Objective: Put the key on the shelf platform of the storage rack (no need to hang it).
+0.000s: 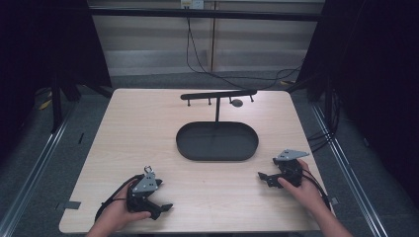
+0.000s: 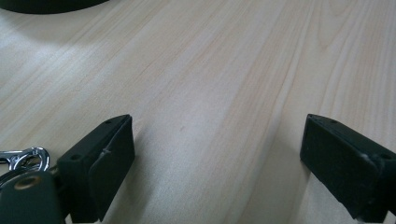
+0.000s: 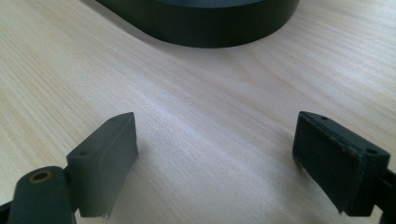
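Pale wood bench (image 1: 148, 128) carries no writing I can read. My left gripper (image 2: 217, 154) rests near the front edge, fingers (image 2: 100, 163) spread wide with nothing between them. My right gripper (image 3: 215, 154) likewise gapes empty, just beside the black oval tray (image 1: 217, 141) mid-bench.
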The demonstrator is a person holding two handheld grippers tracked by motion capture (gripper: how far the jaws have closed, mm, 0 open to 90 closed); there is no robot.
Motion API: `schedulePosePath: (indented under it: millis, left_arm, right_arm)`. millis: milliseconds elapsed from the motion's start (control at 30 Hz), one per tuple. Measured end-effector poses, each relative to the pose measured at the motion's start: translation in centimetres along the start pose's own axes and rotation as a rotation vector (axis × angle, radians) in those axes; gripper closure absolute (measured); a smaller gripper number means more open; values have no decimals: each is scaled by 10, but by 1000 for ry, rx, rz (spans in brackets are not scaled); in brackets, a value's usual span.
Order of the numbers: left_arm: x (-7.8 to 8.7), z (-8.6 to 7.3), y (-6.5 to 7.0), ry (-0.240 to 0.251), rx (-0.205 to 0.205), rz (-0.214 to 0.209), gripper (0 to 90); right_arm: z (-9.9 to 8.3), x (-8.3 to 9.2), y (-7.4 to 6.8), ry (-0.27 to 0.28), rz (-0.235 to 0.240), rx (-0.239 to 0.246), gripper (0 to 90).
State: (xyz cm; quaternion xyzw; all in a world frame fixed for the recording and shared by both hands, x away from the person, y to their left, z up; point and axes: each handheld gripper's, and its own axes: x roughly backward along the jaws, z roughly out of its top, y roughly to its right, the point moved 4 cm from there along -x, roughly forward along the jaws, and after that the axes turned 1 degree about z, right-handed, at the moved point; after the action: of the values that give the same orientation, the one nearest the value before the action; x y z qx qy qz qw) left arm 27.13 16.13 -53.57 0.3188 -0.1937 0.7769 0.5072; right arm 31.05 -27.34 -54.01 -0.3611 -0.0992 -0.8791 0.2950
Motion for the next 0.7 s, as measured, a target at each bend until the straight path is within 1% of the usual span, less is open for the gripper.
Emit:
schedulePosePath:
  millis: [100, 167, 267, 300, 333, 367, 400, 433, 467, 500, 567, 600, 667, 700]
  left_arm:
    - [1, 0, 1, -5, 7, 8, 119]
    - [4, 2, 0, -43, 10, 14, 168]
    - [6, 4, 1, -75, 17, 14, 184]
    - [6, 5, 1, -77, 37, 17, 197]
    - [8, 5, 1, -95, 44, 11, 214]
    - [8, 6, 1, -92, 56, 8, 230]
    - [10, 5, 0, -106, 64, 1, 239]
    - [11, 5, 0, -112, 76, 6, 240]
    - [14, 5, -1, -130, 85, 4, 242]
    - [16, 5, -1, -141, 96, 9, 247]
    - [20, 6, -3, -163, 99, 25, 256]
    - [23, 7, -4, -171, 100, 46, 260]
    - [27, 8, -8, -185, 131, 53, 269]
    - [30, 8, -10, -195, 147, 64, 278]
  right_arm:
    - [0, 0, 0, 0, -1, -1, 135]
    - [0, 0, 0, -1, -1, 0, 134]
    - [0, 0, 0, 0, -1, -1, 135]
    - [0, 0, 0, 0, -1, -1, 134]
    - [0, 0, 0, 0, 0, 0, 134]
    - [0, 0, 0, -1, -1, 0, 134]
    - [0, 0, 0, 0, 0, -2, 134]
    - [0, 0, 0, 0, -2, -2, 134]
    - [0, 0, -1, -2, -5, -6, 134]
    - [0, 0, -1, -3, -5, -9, 134]
    - [0, 0, -1, -3, -6, -10, 134]
    - [0, 0, -1, -2, -6, -9, 134]
    - [0, 0, -1, -3, -6, -10, 134]
    - [0, 0, -1, -3, -6, -10, 134]
